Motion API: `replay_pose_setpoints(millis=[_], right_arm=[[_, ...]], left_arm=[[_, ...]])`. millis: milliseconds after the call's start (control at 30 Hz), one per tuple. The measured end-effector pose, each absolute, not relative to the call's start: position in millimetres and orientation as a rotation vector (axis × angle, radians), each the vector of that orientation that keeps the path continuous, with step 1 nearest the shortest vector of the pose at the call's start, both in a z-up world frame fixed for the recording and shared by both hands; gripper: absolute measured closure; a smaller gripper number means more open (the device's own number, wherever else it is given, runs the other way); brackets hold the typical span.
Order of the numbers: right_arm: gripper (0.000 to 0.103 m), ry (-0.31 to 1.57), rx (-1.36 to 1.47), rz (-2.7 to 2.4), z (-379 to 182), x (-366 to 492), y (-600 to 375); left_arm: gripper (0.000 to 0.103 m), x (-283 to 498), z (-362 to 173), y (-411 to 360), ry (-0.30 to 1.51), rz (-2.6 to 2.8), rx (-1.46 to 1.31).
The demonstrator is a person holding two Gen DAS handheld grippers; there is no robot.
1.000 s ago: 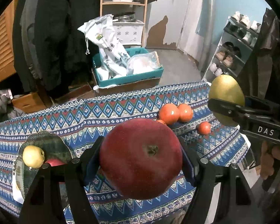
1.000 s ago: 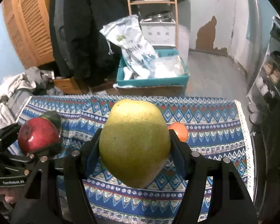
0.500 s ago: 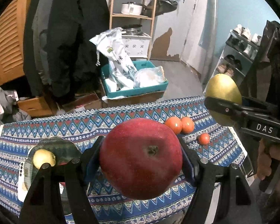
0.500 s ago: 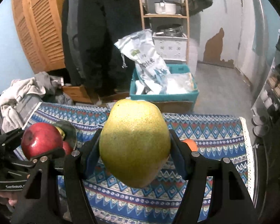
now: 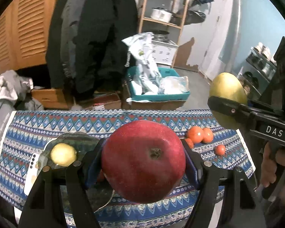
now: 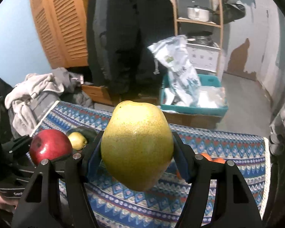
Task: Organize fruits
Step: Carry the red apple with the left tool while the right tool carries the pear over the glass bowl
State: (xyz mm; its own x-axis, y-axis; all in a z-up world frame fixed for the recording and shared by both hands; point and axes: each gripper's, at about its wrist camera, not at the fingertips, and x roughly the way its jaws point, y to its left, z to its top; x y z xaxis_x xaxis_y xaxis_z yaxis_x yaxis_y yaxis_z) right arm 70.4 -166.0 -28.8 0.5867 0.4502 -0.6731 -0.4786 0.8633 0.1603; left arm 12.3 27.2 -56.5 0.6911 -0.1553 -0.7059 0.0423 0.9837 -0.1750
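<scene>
Worktop [image 5: 47, 125] under a blue, red and white zigzag cloth, held well below both grippers. Behind it: louvred wooden doors [image 6: 62, 24], dark coats [image 6: 123, 38] hanging, a wooden shelf [image 6: 197, 21] with a metal pot [image 6: 197, 13], a teal crate [image 5: 157, 95] stuffed with white bags, a heap of grey laundry [image 6: 34, 95] at the left end.

Left gripper [image 5: 143, 161] clamped on a red apple [image 5: 143, 161], fingers pressed to both sides, stem end toward the lens, raised above the near edge of the cloth. Right gripper [image 6: 136, 148] closed round a yellow-green pear [image 6: 136, 148], also lifted clear of the cloth.

From the left wrist only: a dark glass plate [image 5: 77, 138] near the left end carrying a small yellow fruit [image 5: 63, 154], a white phone [image 5: 31, 172] just beside the plate, and a cluster of tomatoes [image 5: 199, 134] toward the right end with one smaller tomato [image 5: 220, 149] a little apart. Also there, the pear seen side-on at the right edge. From the right wrist only: the apple seen from the side at far left.

Tomatoes in the right wrist view mostly blocked by a finger, only orange slivers showing. Much of the plate covered by the apple and finger. Something red under the apple on the plate, too hidden to name.
</scene>
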Motion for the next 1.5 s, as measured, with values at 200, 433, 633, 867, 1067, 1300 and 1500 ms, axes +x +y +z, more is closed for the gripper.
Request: replay_pose_setpoints(millis=[200, 433, 633, 867, 1067, 1300, 1500], right_arm=[[0.035, 0.786, -0.062, 0.592, -31, 78, -129], [0.035, 0.799, -0.085, 0.649, -34, 83, -89], [0.035, 0.810, -0.100, 0.697, -36, 86, -58], [0.035, 0.830, -0.117, 0.744, -42, 90, -22], [0.035, 0.861, -0.123, 0.781, -51, 92, 4], [0.035, 0.905, -0.144, 0.803, -70, 96, 29], [0.035, 0.948, -0.161, 0.811, -89, 101, 42]], left_arm=[[0.027, 9, -61, 58, 0.800, -0.054, -0.184], [0.027, 5, -71, 93, 0.812, 0.015, -0.223], [0.027, 1, -78, 118, 0.817, 0.064, -0.247], [0.027, -3, -92, 148, 0.842, 0.122, -0.289], [0.027, -4, -112, 166, 0.886, 0.163, -0.312], [0.027, 2, -144, 183, 0.963, 0.195, -0.347], [0.027, 5, -171, 193, 1.018, 0.230, -0.368]])
